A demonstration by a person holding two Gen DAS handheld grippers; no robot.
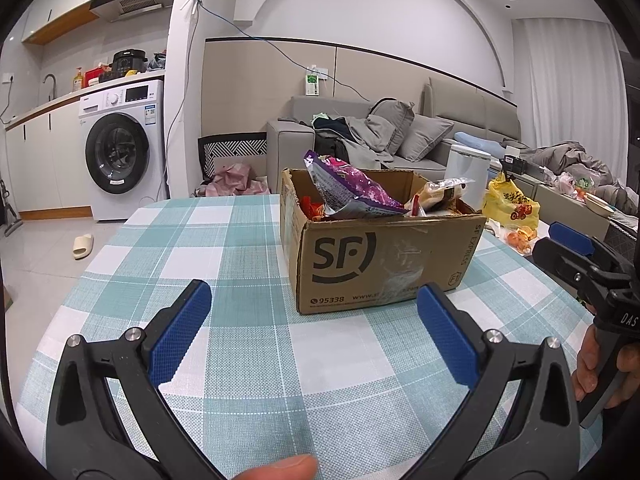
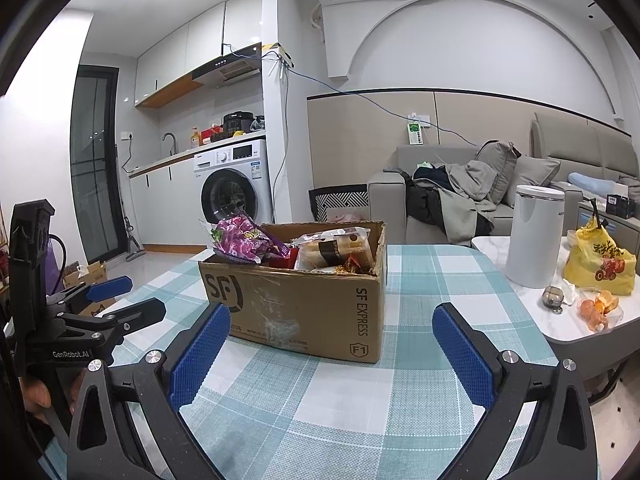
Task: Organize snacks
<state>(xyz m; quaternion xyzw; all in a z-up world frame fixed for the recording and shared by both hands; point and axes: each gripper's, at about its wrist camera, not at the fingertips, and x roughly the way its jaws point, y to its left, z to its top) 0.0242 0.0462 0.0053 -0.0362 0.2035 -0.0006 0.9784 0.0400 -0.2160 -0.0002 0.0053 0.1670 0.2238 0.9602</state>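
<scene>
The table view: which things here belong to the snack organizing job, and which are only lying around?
Part of the job:
- cardboard box
- purple snack bag sticking out of the box
- clear-wrapped snack pack in the box
- left gripper and right gripper, both open and empty

Just lying about:
- white kettle
- yellow plastic bag
- orange peels

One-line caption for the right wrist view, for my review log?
Open right gripper faces an SF Express cardboard box of snack packets on a checked tablecloth, left gripper open alongside.
</scene>
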